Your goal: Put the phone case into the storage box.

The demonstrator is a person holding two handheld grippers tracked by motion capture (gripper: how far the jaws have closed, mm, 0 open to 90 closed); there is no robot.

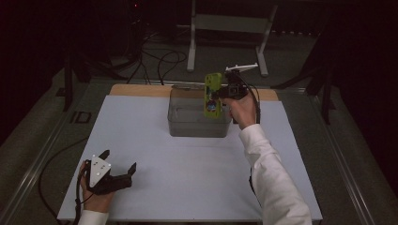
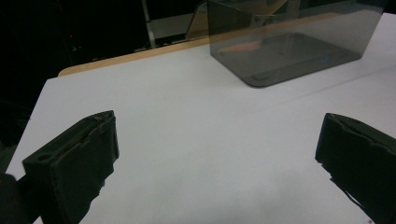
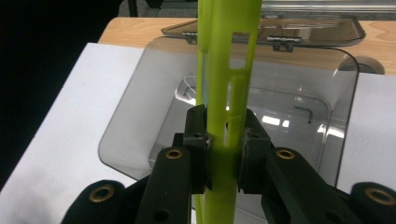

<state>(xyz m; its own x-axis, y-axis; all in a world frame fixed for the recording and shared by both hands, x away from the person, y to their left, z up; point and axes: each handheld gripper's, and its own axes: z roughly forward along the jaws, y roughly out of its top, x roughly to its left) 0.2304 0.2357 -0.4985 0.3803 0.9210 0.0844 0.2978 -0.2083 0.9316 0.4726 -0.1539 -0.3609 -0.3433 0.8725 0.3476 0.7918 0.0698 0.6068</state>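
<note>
My right tongs [image 3: 224,149] clamp an upright green board [image 3: 229,70] above the clear bin [image 1: 199,127]; left tongs [image 1: 117,165] rest wide apart on the bench [image 1: 187,178].

Open ground: white tabletop [image 1: 187,173] before the box (wide, bare).
Obstacle: clear box [image 1: 197,127], lid [image 3: 327,29] hinged back.

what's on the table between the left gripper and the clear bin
Nothing: in the high view, bare white table separates the open left gripper from the clear bin; the left gripper view agrees.
</note>
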